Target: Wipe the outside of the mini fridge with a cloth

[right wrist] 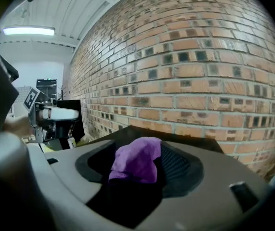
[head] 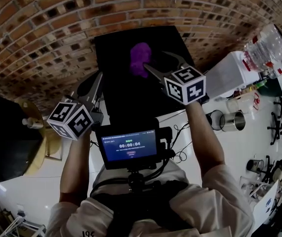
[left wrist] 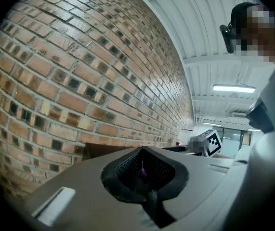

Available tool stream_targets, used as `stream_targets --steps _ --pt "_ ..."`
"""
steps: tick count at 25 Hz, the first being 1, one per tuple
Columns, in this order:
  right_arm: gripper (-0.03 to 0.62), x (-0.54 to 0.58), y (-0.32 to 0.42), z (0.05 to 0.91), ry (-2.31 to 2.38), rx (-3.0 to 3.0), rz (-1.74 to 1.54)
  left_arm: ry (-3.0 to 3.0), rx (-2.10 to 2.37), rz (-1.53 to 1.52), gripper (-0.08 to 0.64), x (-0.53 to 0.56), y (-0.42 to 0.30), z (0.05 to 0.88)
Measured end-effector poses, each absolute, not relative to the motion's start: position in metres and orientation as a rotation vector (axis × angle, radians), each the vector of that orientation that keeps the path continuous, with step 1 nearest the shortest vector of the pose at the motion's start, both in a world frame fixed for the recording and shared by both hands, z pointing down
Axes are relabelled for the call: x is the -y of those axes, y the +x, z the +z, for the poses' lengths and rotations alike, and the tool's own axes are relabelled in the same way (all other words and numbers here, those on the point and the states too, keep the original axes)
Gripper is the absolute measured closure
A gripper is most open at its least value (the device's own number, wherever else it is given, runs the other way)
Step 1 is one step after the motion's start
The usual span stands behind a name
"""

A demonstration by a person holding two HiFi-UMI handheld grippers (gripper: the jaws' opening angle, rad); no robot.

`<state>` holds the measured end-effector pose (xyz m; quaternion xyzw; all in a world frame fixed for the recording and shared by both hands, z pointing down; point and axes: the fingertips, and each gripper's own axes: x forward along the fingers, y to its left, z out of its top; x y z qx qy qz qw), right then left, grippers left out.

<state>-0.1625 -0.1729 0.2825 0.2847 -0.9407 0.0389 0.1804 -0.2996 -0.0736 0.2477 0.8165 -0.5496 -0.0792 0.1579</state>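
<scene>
- Fingers (right wrist: 181, 168) of the right gripper (head: 154, 59) stood wide apart with the purple cloth (right wrist: 136, 159) bunched between them. The pads did not look to be pressing it, so I judged it not yet held.
- The cloth lay in a loose heap on the black top of the mini fridge (head: 118, 73), toward the back edge, near the brick wall (head: 57, 14).
- It looked light, soft and limp. I expected it to fold and sag wherever it was lifted, and nothing about it seemed breakable.
- The thick middle of the heap seemed the best place to take hold, set deep between the pads so that a wad stuck out in front for wiping. A thin edge would probably slip free or trail.
- The left gripper (left wrist: 144, 172) had its fingers closed tight. A thin purple sliver showed in the seam, too small to say what it was. It hung off the fridge's left side, well apart from the cloth.
- The fridge's panels looked hard and smooth, so I expected the cloth to slide over them easily.
</scene>
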Motion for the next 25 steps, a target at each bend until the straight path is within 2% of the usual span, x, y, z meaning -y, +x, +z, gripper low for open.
stream_targets --steps 3,10,12,20,21,23,25 --pt "0.262 0.168 -0.178 0.286 0.768 2.603 0.078 2.322 1.542 -0.235 0.556 0.070 -0.297 0.255" --pt "0.263 0.172 -0.198 0.313 0.771 2.452 0.136 2.317 1.499 -0.235 0.555 0.066 -0.287 0.265" --pt "0.299 0.177 -0.196 0.318 0.791 2.411 0.121 2.311 1.500 -0.230 0.555 0.064 -0.285 0.266" --pt "0.329 0.184 -0.187 0.328 0.841 2.383 0.100 2.306 1.545 -0.200 0.555 0.055 -0.281 0.269" --pt "0.360 0.185 -0.187 0.327 0.848 2.391 0.110 2.308 1.538 -0.200 0.555 0.054 -0.280 0.270" --pt "0.371 0.186 -0.187 0.326 0.856 2.406 0.131 2.314 1.528 -0.196 0.555 0.053 -0.277 0.270" --pt "0.420 0.187 -0.186 0.325 0.854 2.415 0.137 2.316 1.520 -0.196 0.555 0.052 -0.274 0.270"
